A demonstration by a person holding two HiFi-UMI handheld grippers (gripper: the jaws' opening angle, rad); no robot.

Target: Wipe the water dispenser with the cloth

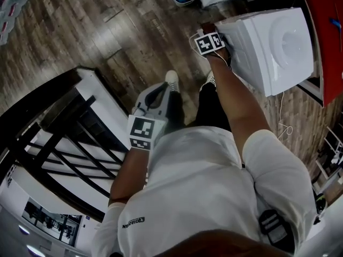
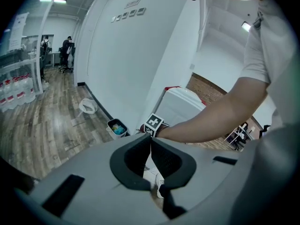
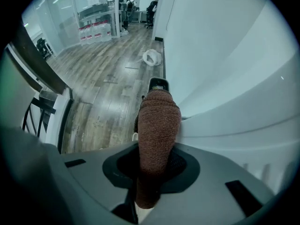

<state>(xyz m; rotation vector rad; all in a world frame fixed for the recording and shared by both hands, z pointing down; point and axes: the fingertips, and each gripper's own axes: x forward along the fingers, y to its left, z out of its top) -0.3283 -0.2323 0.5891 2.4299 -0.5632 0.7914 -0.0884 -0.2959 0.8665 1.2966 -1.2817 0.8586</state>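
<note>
Right tongs [image 1: 207,32], cloth [image 3: 158,118], seemingly on dispenser [image 1: 268,50]

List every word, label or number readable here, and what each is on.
None reads clearly.
Sleeve print: upside down, too blurred to read.
Wall signs: too small to read.
Marker cube: black-and-white squares only, no letters.

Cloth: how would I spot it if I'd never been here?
Find the big white water dispenser on the wood floor. The right tool beside it pinches the cloth. It is brown and knitted, the only fuzzy thing against that smooth white.
</note>
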